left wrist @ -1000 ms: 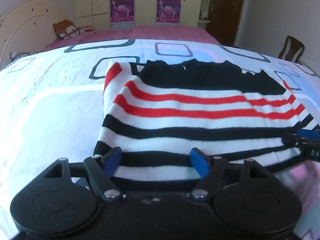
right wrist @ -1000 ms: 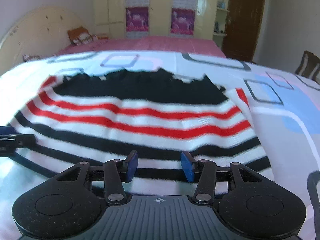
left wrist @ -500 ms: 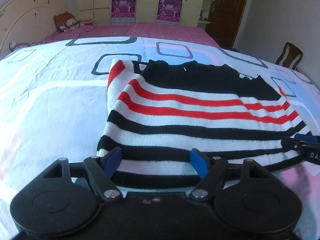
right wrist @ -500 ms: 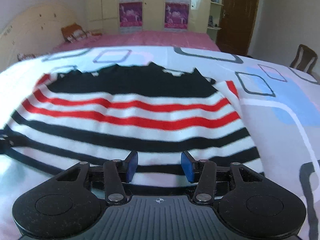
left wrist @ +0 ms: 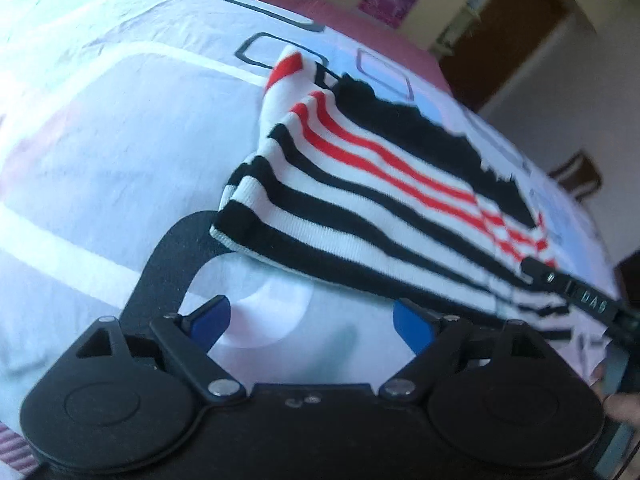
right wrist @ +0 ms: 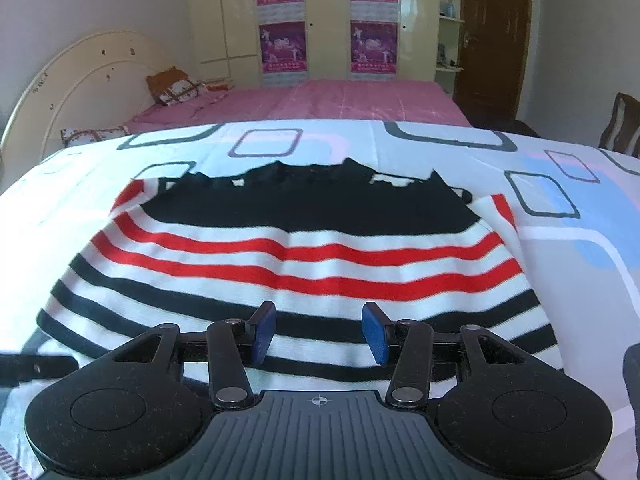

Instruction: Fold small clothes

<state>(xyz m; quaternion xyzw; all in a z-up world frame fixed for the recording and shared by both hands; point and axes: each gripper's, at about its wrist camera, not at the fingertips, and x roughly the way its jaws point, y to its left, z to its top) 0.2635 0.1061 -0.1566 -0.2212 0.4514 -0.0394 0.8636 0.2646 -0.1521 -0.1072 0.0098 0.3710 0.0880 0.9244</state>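
Sweater: one striped sweater (right wrist: 304,264), white with black and red bands and a wide black band at its far edge, lies spread on the bed.
Left tool: left tool (left wrist: 312,320) has its blue fingertips (left wrist: 210,316) wide apart over bare sheet, just short of the sweater's near hem (left wrist: 320,268); it grips nothing, and its view is tilted and blurred.
Right tool: right tool (right wrist: 318,332) also stands spread, with its two blue pads (right wrist: 262,332) over the lower black stripes and nothing between them; whether they touch the knit cannot be told.
Bed: one bed sheet (right wrist: 580,216), pale with grey outlined rectangles and blue and pink patches, carries the sweater.
Second bed: one pink-covered bed (right wrist: 320,100) lies beyond, with a cream curved headboard (right wrist: 80,80) and an orange cushion (right wrist: 172,84).
Posters: four purple posters (right wrist: 282,46) hang on the cream wardrobe (right wrist: 328,20).
Door: one dark wooden door (right wrist: 496,36) stands on the right.
Chair: one wooden chair (right wrist: 620,124) shows at the right edge.
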